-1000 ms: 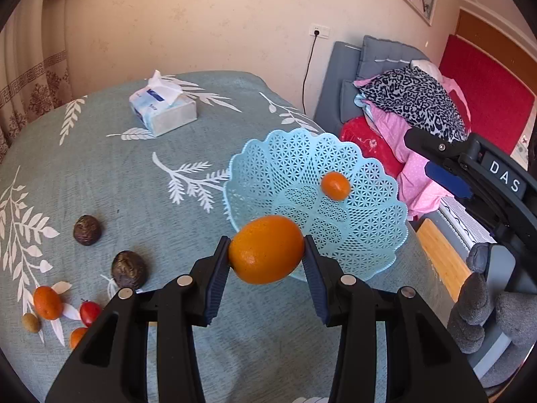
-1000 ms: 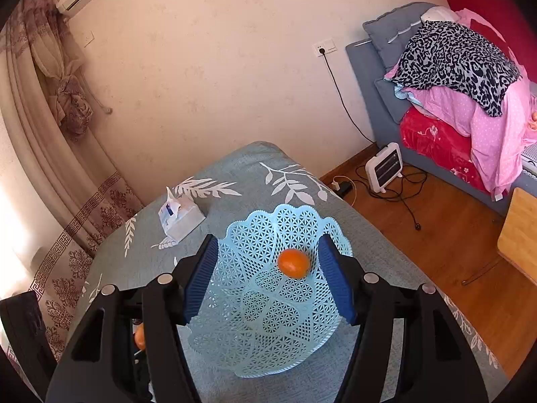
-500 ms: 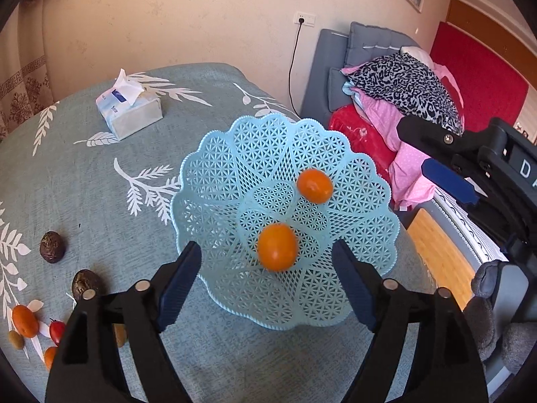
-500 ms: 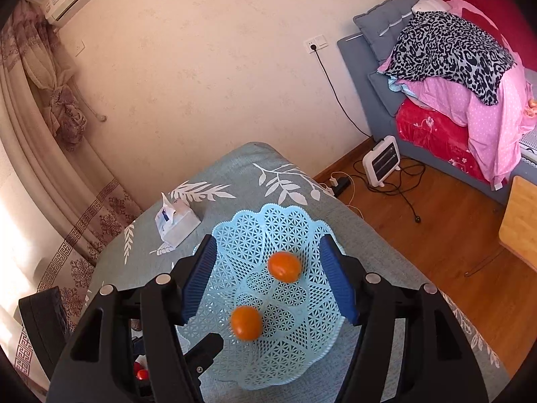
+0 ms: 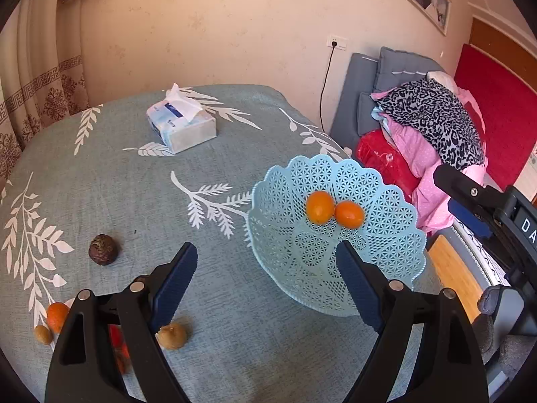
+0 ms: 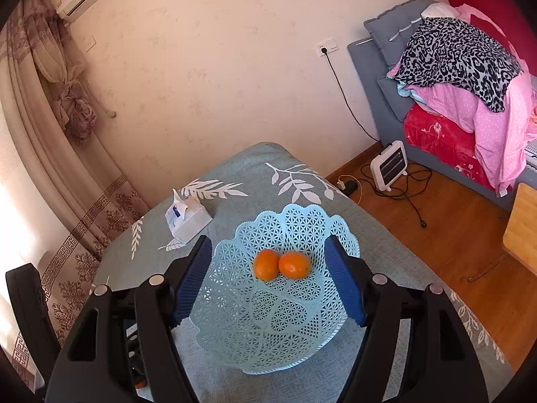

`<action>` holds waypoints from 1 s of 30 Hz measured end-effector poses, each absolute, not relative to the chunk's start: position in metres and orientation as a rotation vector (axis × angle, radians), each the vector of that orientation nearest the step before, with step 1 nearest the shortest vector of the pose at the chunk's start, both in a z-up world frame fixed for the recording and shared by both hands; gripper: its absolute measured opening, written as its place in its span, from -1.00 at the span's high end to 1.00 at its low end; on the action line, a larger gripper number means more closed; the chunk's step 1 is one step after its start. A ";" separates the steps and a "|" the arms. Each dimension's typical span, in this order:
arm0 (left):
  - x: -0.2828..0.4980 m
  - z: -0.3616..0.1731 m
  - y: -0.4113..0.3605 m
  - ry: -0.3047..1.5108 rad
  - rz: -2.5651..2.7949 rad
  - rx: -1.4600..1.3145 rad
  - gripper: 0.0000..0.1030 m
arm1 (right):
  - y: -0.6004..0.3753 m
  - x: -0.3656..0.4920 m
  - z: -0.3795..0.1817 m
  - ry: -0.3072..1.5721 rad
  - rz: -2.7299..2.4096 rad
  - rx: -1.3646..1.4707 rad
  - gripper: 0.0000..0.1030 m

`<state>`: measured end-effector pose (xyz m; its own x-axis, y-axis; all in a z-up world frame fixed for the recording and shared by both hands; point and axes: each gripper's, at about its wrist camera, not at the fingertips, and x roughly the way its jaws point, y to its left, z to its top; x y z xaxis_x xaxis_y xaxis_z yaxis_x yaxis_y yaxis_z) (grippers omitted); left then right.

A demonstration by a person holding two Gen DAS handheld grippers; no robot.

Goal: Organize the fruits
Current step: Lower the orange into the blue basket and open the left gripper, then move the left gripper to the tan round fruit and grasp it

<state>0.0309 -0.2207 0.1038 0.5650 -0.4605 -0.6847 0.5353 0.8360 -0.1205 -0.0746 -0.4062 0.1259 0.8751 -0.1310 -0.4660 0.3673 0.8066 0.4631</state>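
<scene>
My left gripper (image 5: 265,268) has just been opening and holds nothing; both oranges (image 5: 320,207) lie touching in the blue basket (image 5: 396,262). My right gripper (image 6: 268,282) seems spread around the basket's rim, perhaps not pressing it.

Bare cloth lies between tissue box (image 5: 181,127) and basket (image 5: 396,262).

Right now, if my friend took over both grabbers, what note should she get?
Left gripper: jaws have just been opening, nothing between them.
Right gripper: jaws open around the blue basket, not pressing it.
Done: two oranges lie touching in the basket.
Left on the tablecloth: a dark round fruit, a small orange fruit, two brownish ones.
</scene>
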 end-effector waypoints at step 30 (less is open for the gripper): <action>0.025 0.112 -0.024 0.724 -0.113 0.014 -0.76 | -0.330 -0.064 0.123 0.483 -0.133 0.429 -0.41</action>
